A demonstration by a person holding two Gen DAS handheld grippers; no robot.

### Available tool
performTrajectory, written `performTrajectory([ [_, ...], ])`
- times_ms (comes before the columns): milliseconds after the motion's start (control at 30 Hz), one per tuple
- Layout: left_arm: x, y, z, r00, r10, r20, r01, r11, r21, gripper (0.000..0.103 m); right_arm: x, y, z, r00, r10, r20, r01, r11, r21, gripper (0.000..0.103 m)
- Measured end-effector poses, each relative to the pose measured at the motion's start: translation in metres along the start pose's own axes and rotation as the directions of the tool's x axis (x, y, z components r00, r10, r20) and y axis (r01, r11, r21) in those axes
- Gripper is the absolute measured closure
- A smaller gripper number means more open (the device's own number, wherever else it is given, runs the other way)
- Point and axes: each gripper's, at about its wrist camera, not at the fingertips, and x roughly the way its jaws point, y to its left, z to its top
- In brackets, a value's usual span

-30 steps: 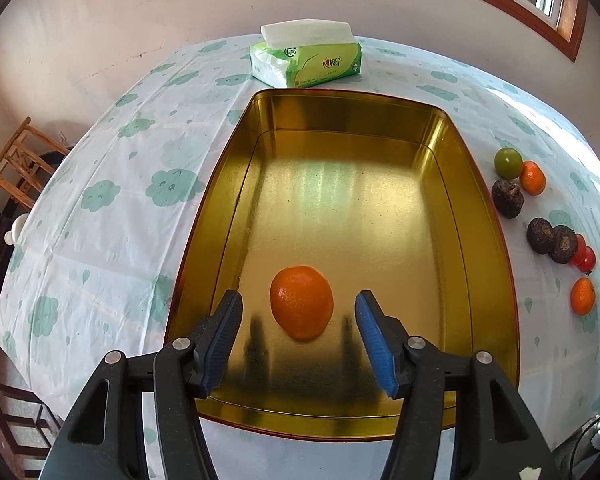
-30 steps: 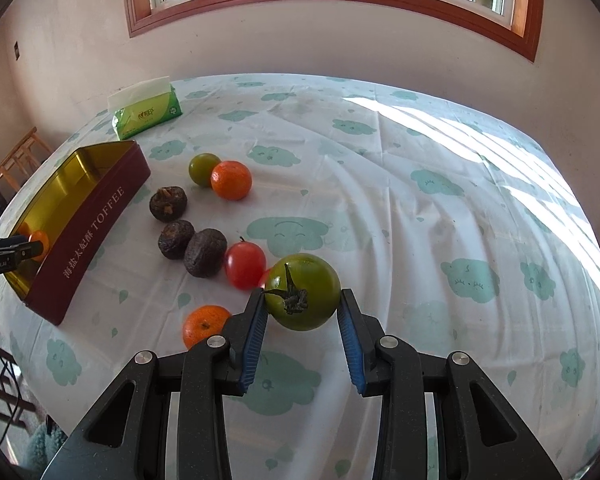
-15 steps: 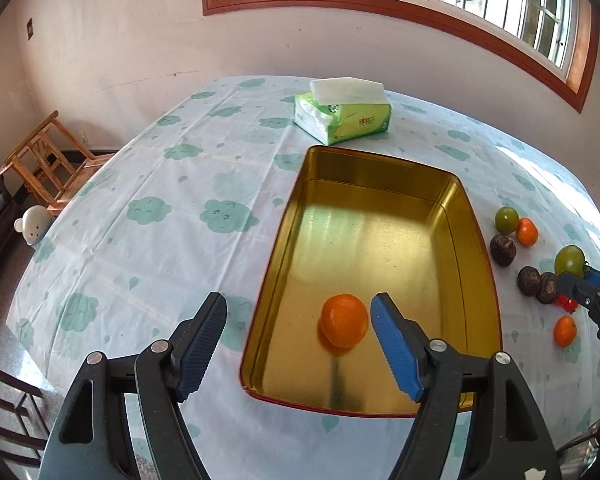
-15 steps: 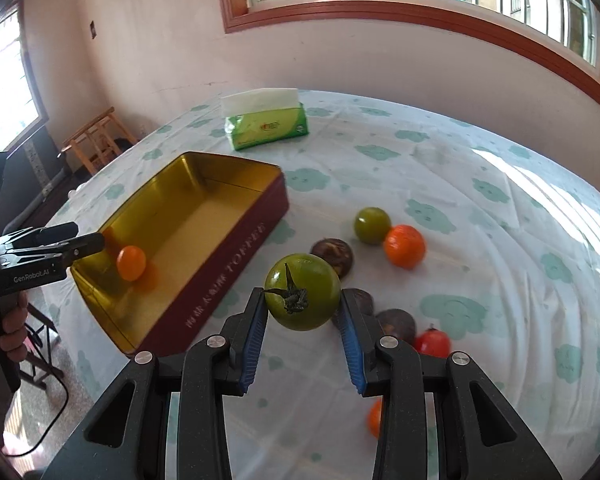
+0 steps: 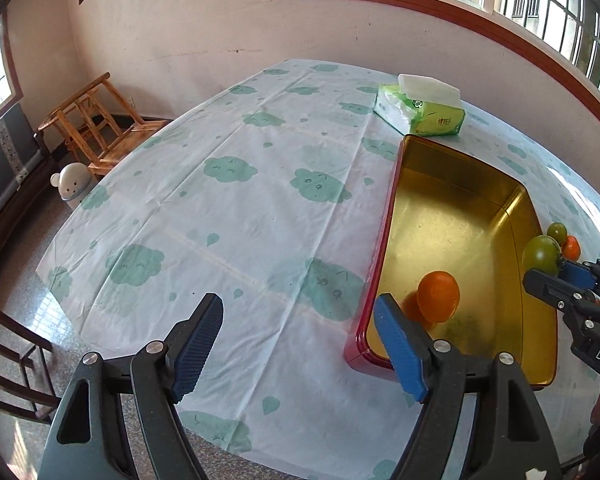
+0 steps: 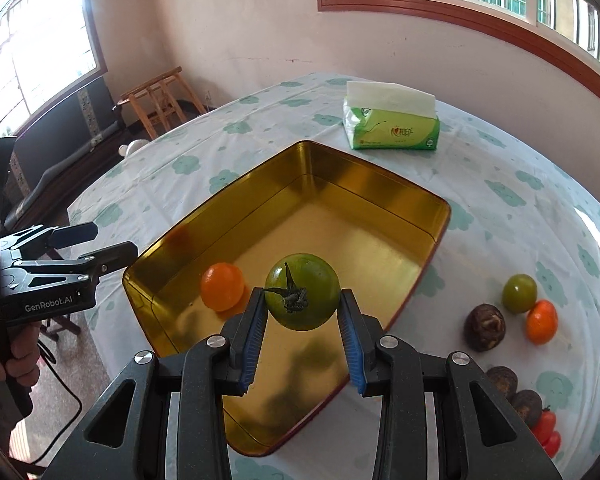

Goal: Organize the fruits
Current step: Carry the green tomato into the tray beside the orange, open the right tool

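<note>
A gold tin tray with red outer walls lies on the table, and one orange rests inside it. My right gripper is shut on a green tomato, held in the air above the tray's near part. My left gripper hangs over the tablecloth to the left of the tray; its jaws are opening and nothing is between them. In the right wrist view it shows at the left, held by a hand.
A green tissue pack sits behind the tray. Right of the tray lie a small green tomato, an orange, dark brown fruits and red tomatoes. Wooden chairs stand beyond the table's left edge.
My left gripper has drawn back leftward off the tray, leaving the orange inside, and has opened wider. My right gripper has carried the green tomato from the fruit pile to above the tray.
</note>
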Motion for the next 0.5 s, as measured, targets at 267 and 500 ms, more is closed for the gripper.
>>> performTrajectory([
  [267,0.000,0.001,-0.002,1.000,0.000,-0.001,0.000,1.000,-0.002,0.028,0.029,0.006,0.003,0.996,-0.052,-0.068,0.051,0.999,-0.017,0.066],
  [500,0.003,-0.001,-0.003,1.000,-0.011,-0.009,0.011,1.000,-0.002,0.028,0.038,0.004,-0.001,0.993,-0.072,-0.098,0.068,0.997,-0.041,0.066],
])
